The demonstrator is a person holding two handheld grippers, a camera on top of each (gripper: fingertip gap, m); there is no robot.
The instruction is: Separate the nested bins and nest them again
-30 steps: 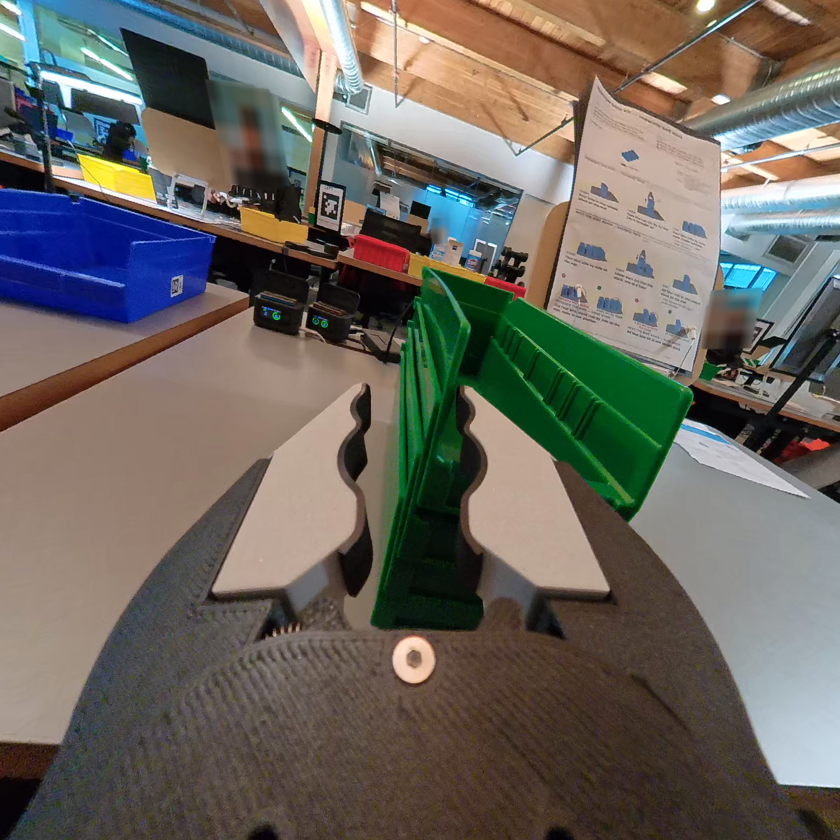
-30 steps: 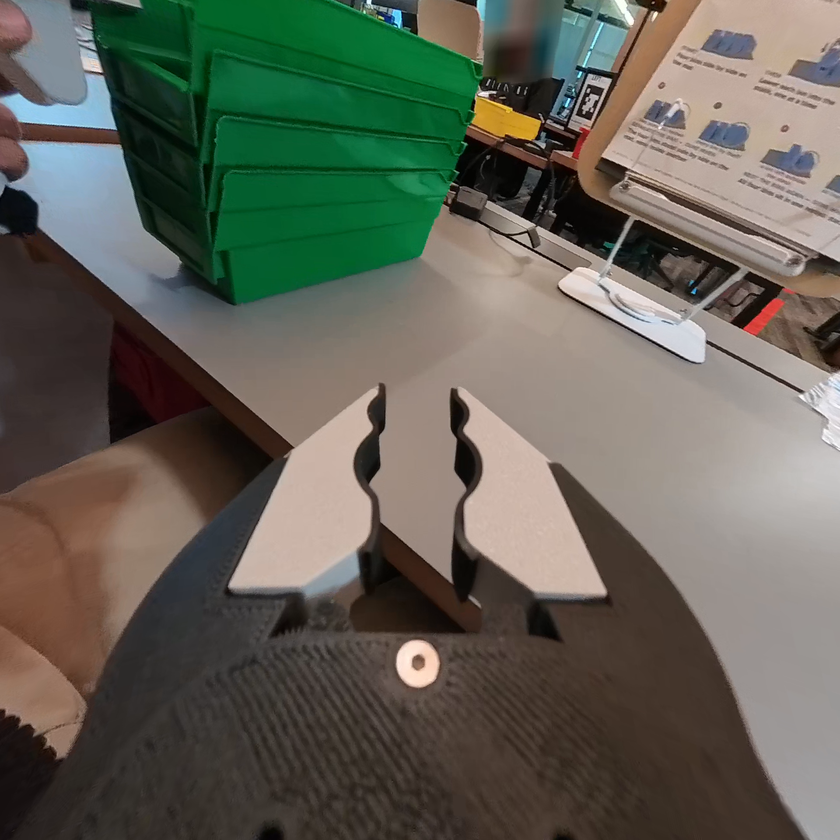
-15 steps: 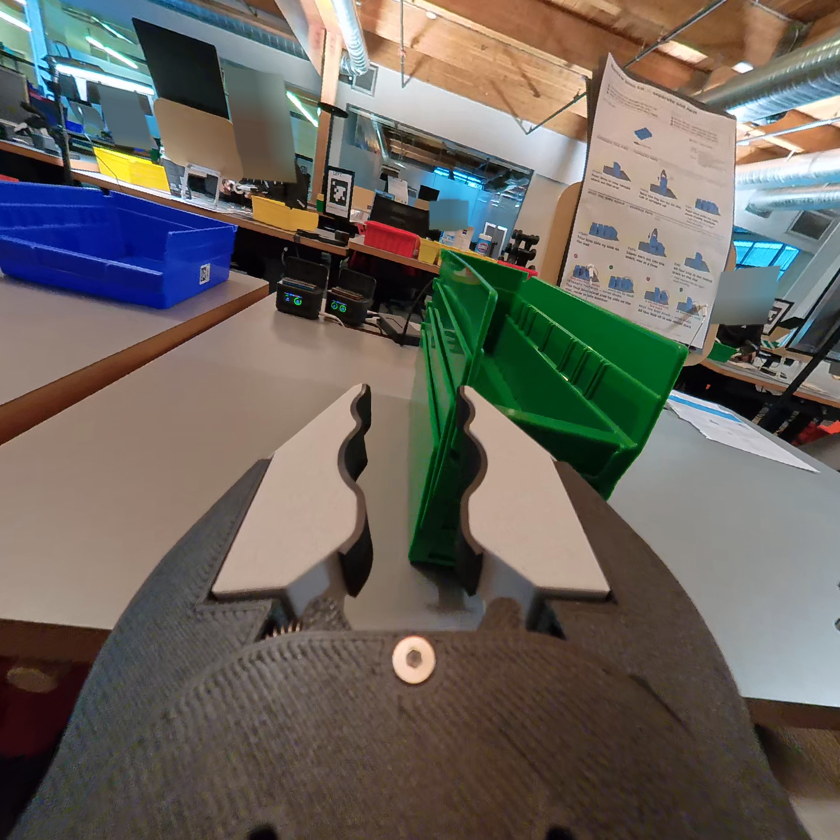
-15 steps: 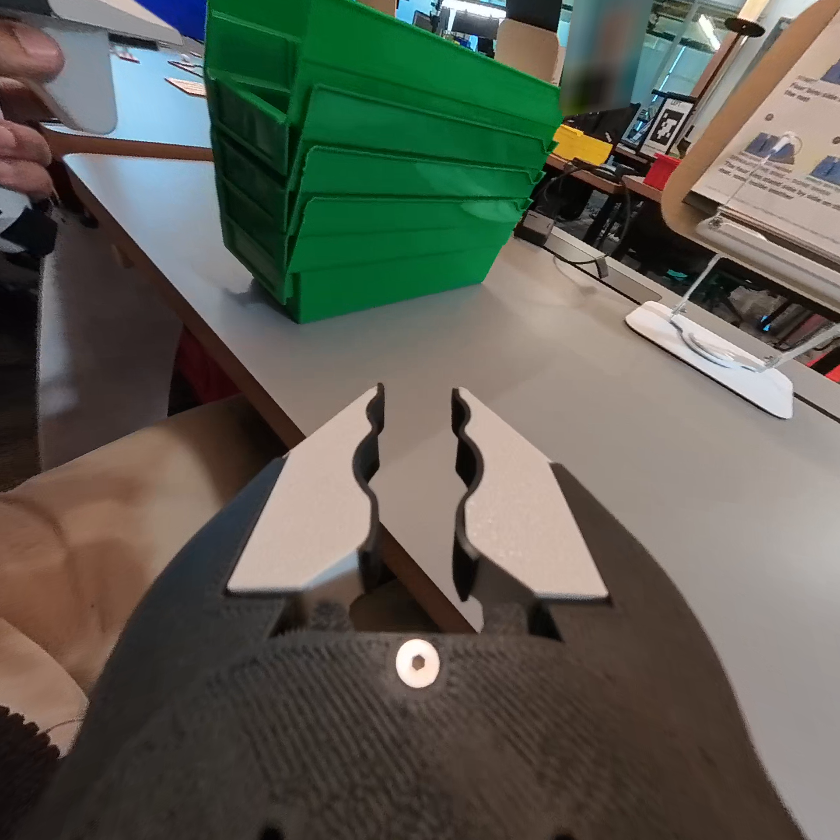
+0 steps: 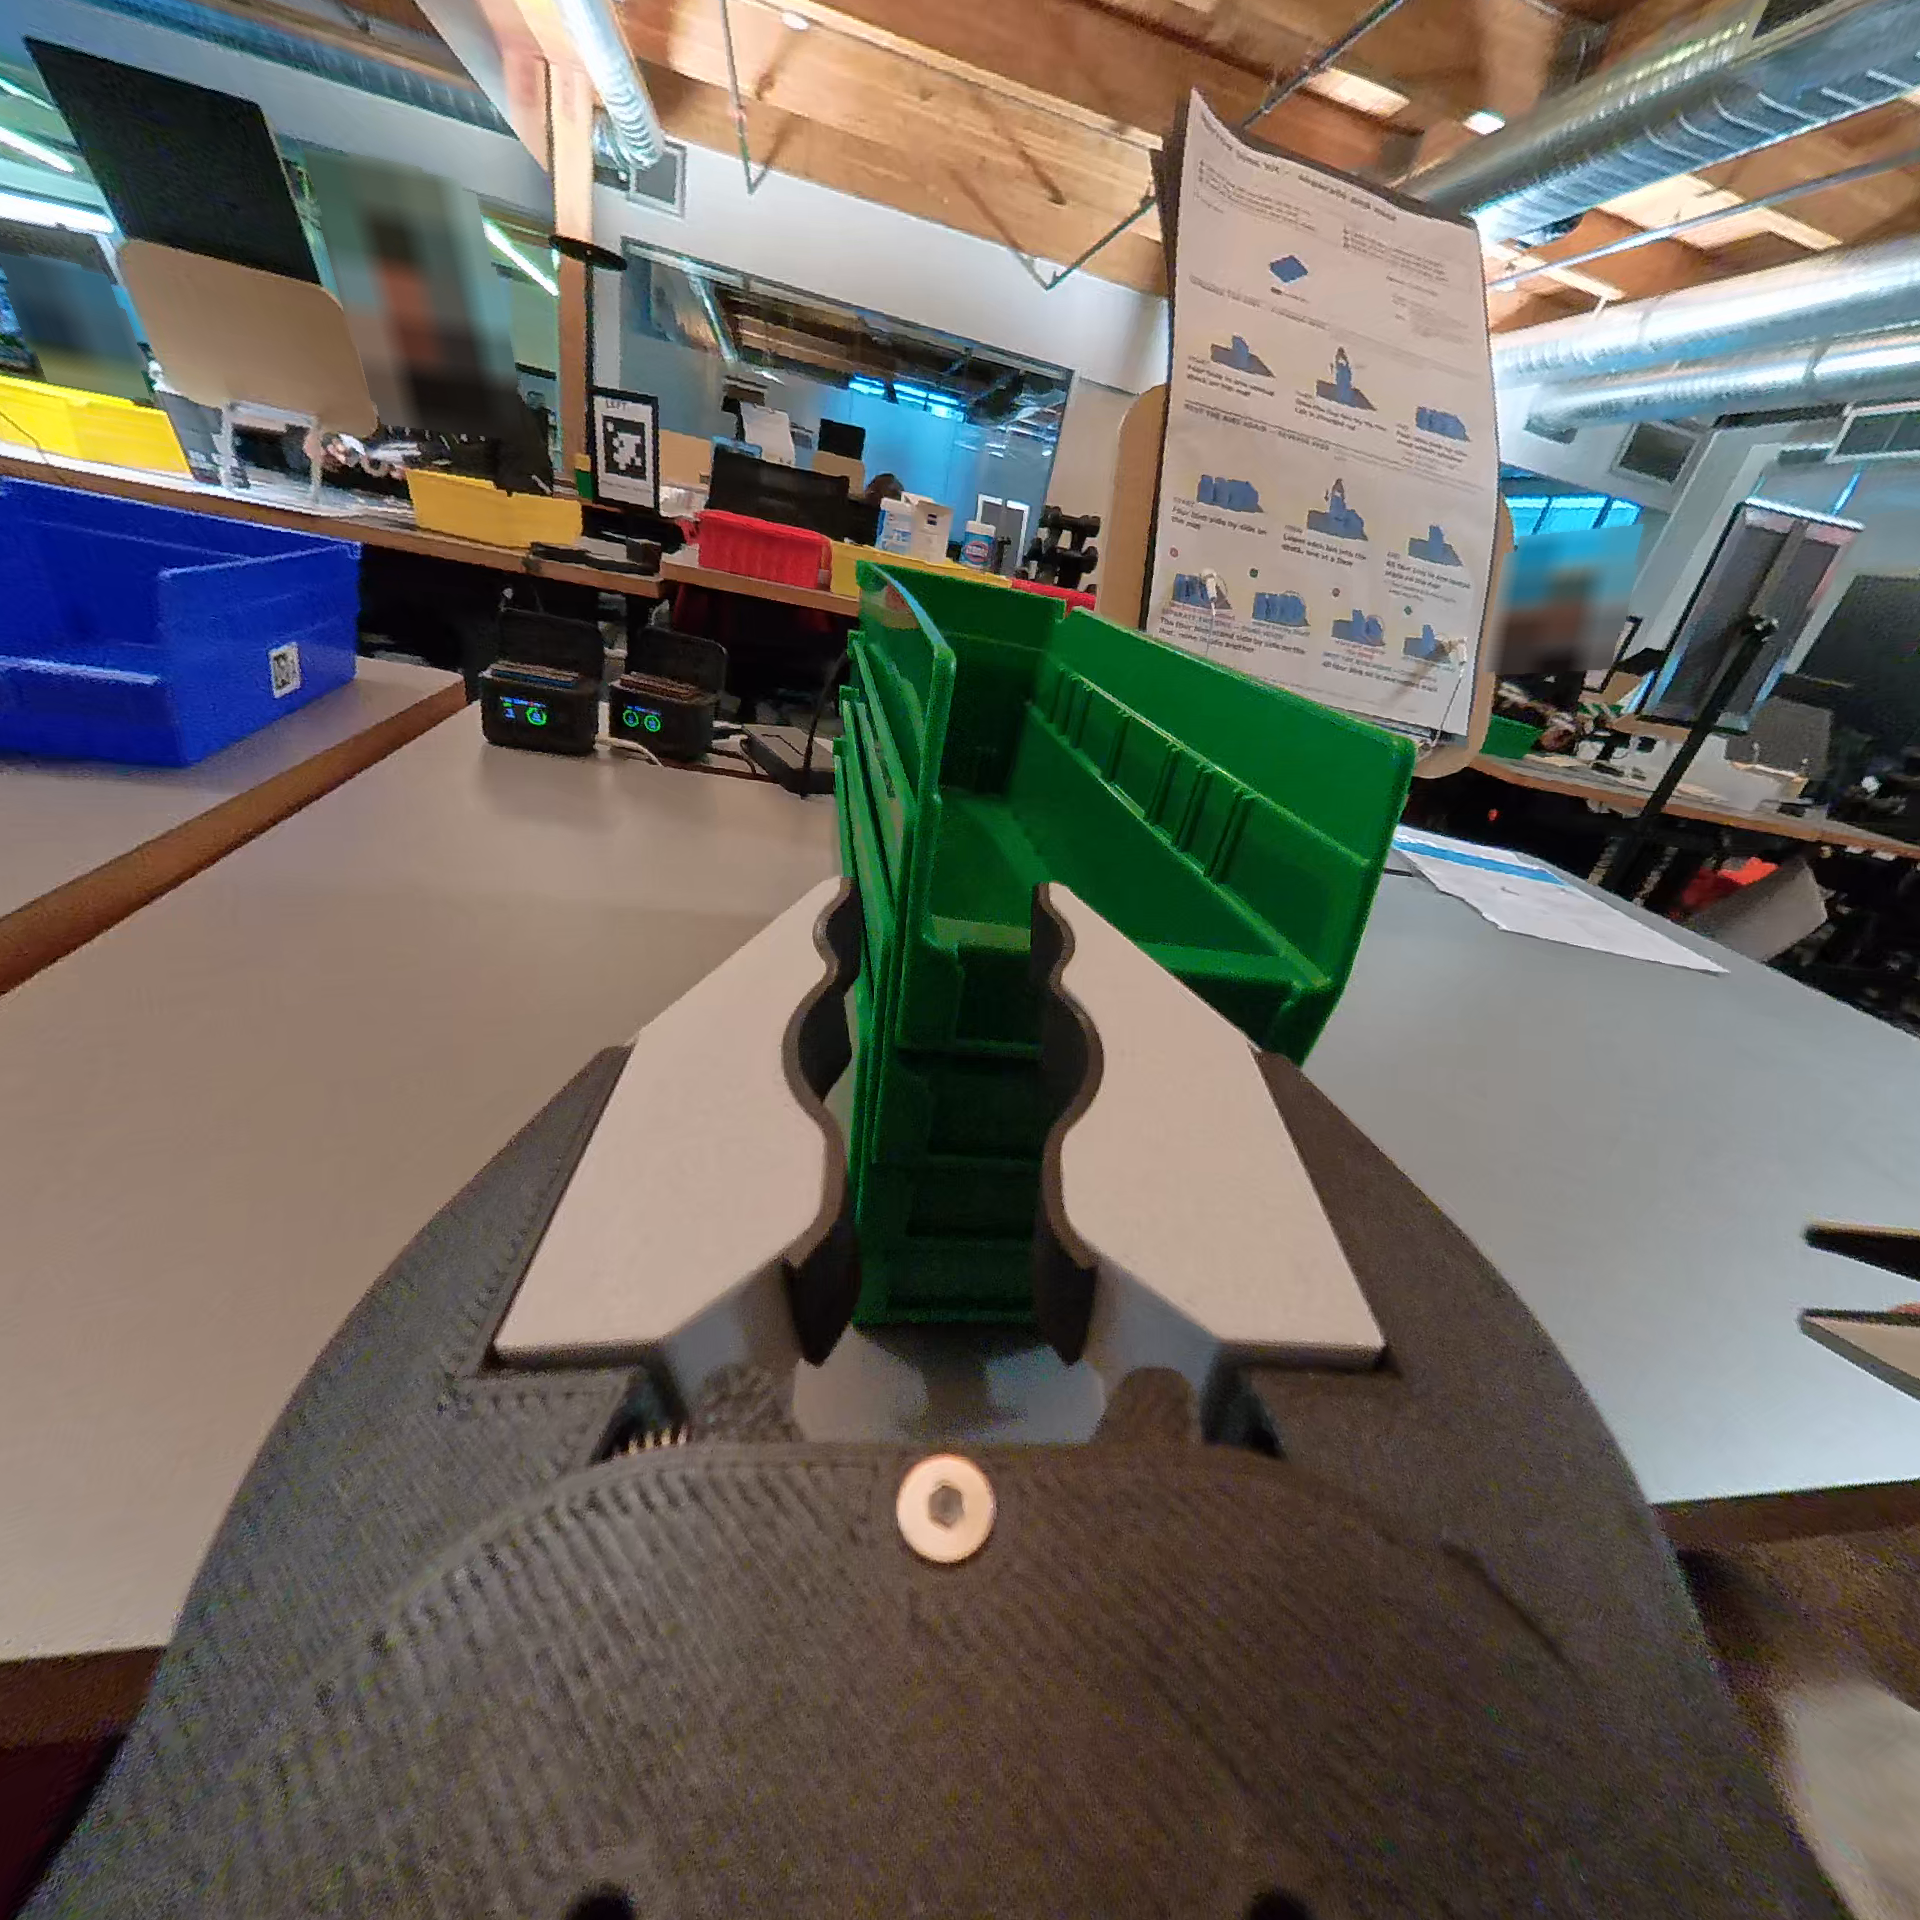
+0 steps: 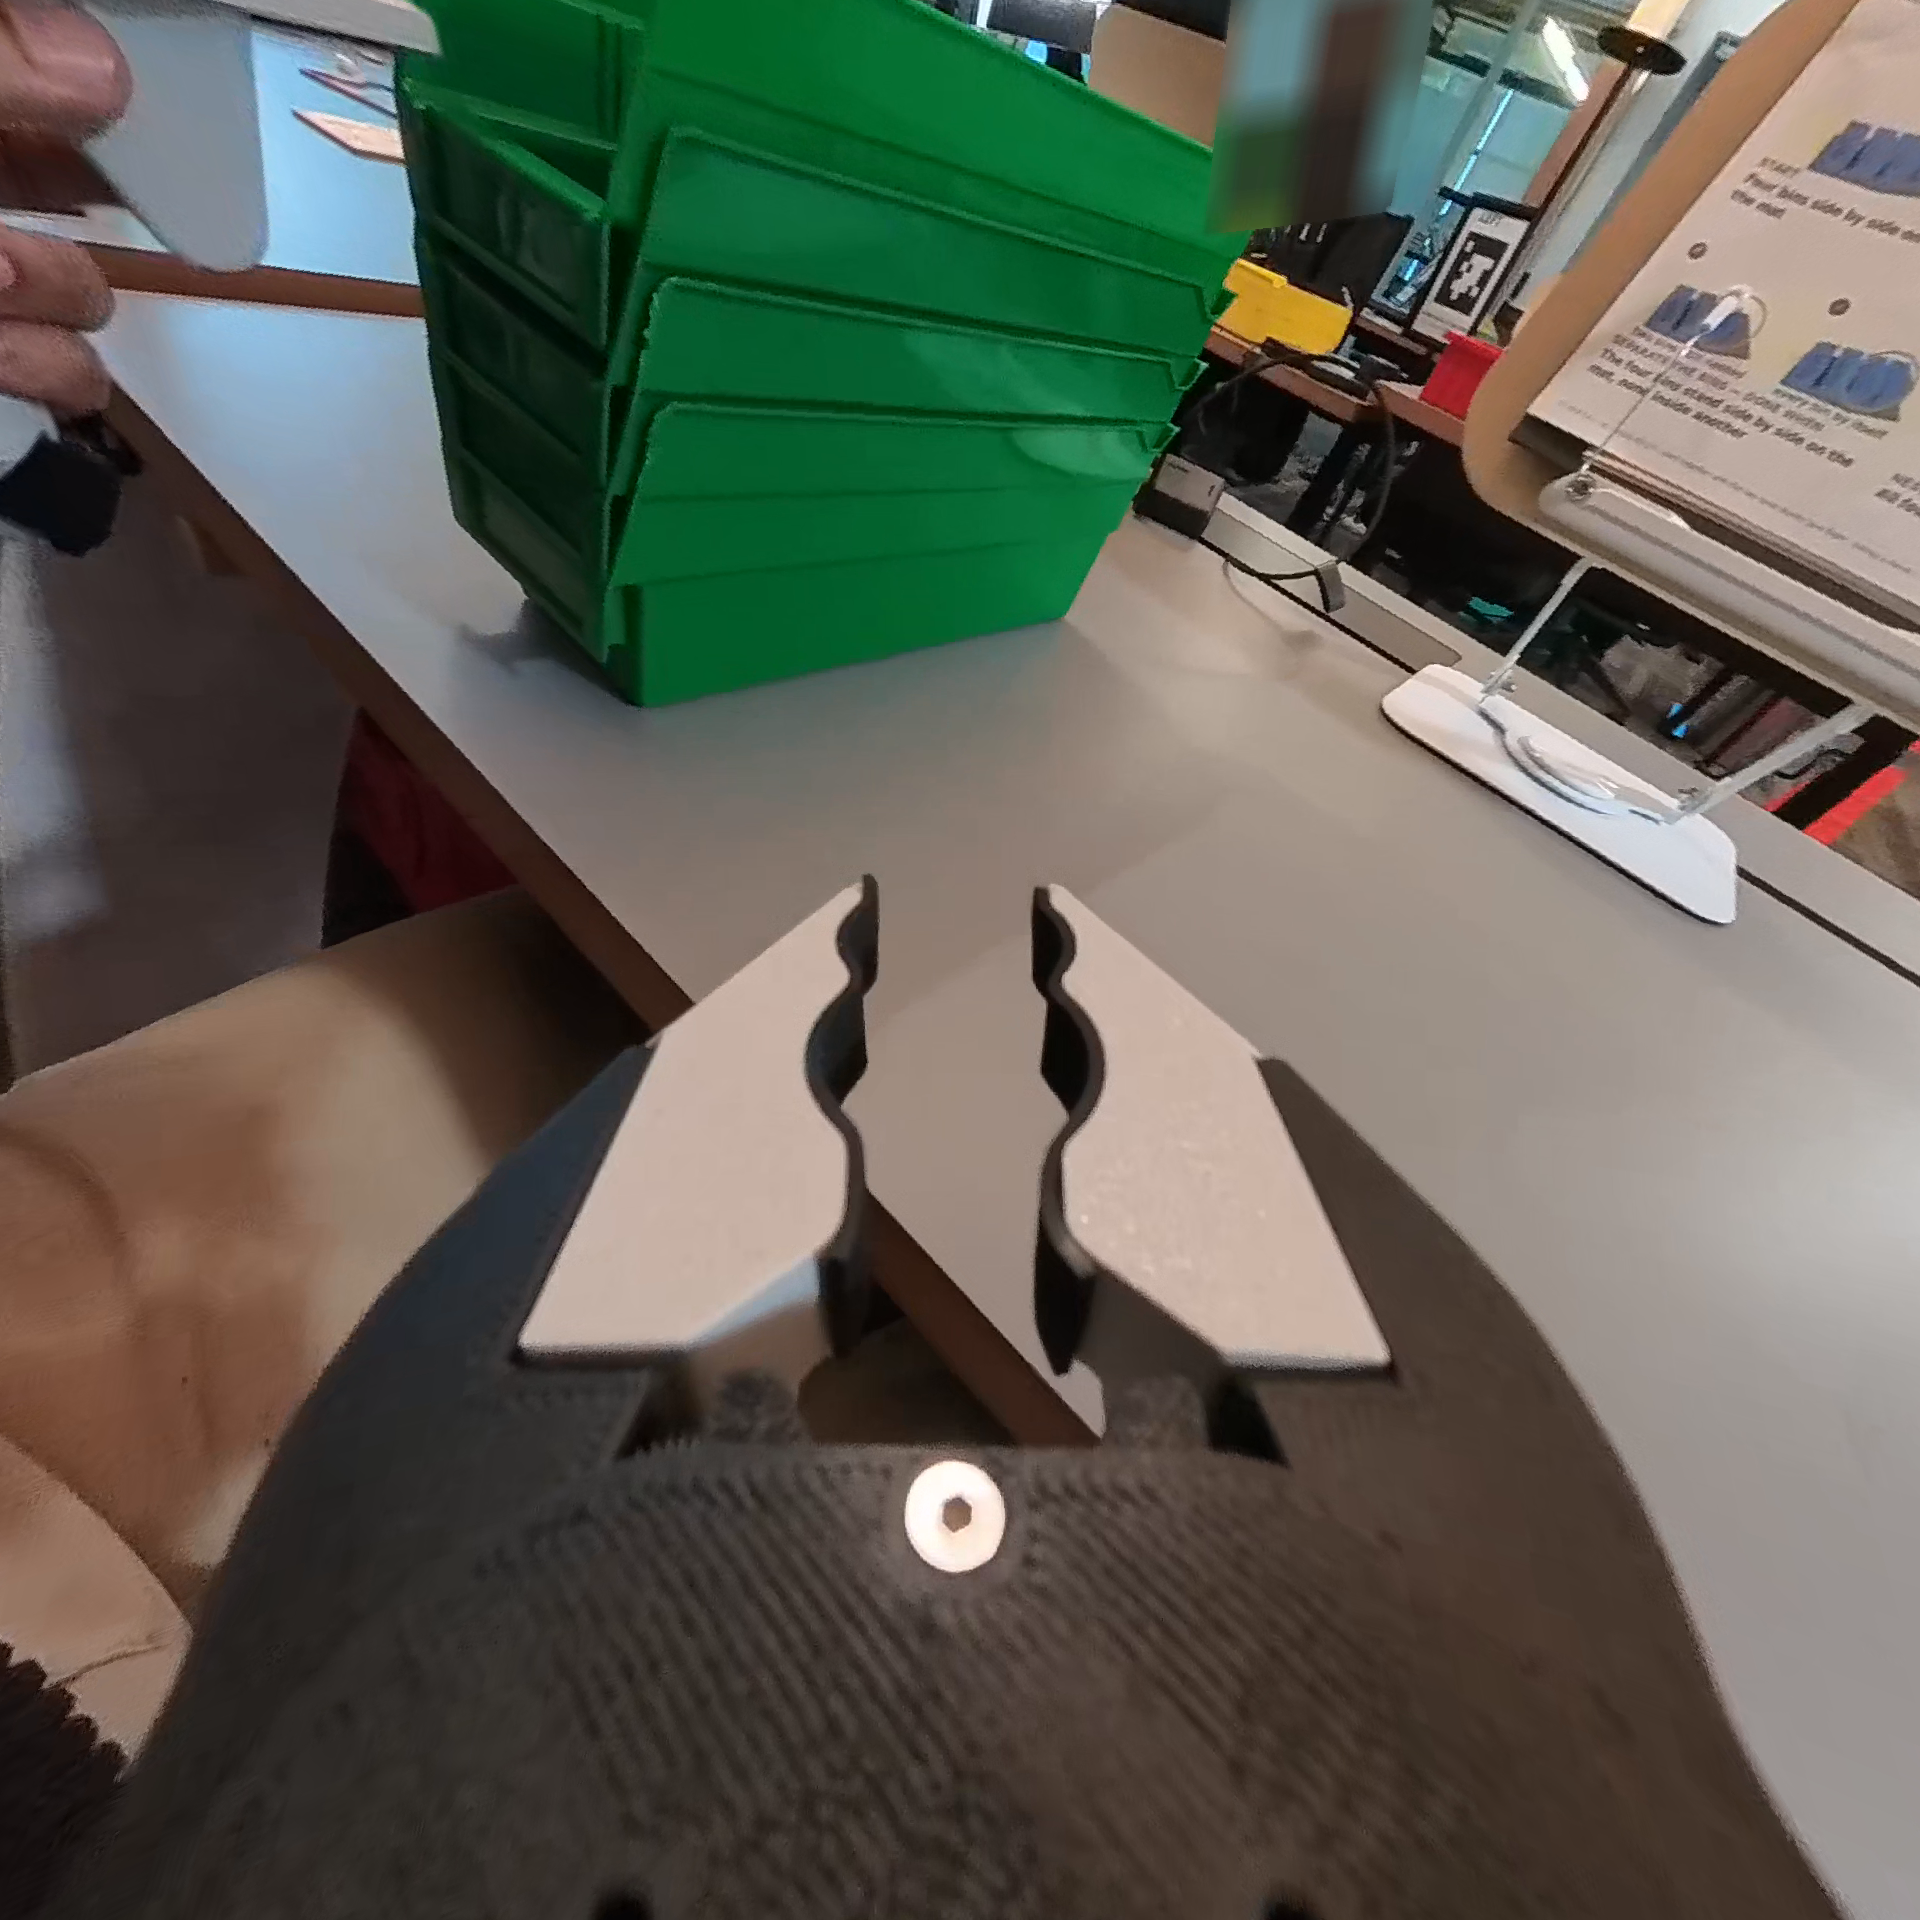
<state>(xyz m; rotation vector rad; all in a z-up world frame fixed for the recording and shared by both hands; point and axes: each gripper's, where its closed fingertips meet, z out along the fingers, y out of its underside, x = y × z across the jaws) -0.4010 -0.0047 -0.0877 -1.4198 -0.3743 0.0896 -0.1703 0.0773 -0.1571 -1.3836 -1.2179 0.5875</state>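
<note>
A nested stack of several green bins [image 5: 1143, 810] stands on the grey table [image 5: 416, 987]. My left gripper [image 5: 940, 894] is open and straddles the near end wall of the stack, which fills the gap between its fingers. In the right wrist view the same stack [image 6: 883, 416] stands near the table's front left edge. The left gripper's pale body [image 6: 177, 135] shows there in a hand, beside the stack's top corner. My right gripper [image 6: 951, 888] is open and empty, low over the table edge, well short of the stack. Its fingertips [image 5: 1870, 1299] show at the right edge of the left wrist view.
A poster board on a white stand [image 6: 1558, 810] rises behind the stack at the right. A blue bin [image 5: 156, 644] sits on the neighbouring table to the left. Two black devices [image 5: 592, 712] and a paper sheet [image 5: 1538, 904] lie farther back. A leg in tan trousers [image 6: 208, 1195] is below the table edge.
My left gripper drew back from the stack's end wall, then came forward around it again. My right gripper has moved closer to the stack. Neither gripper's opening has changed.
</note>
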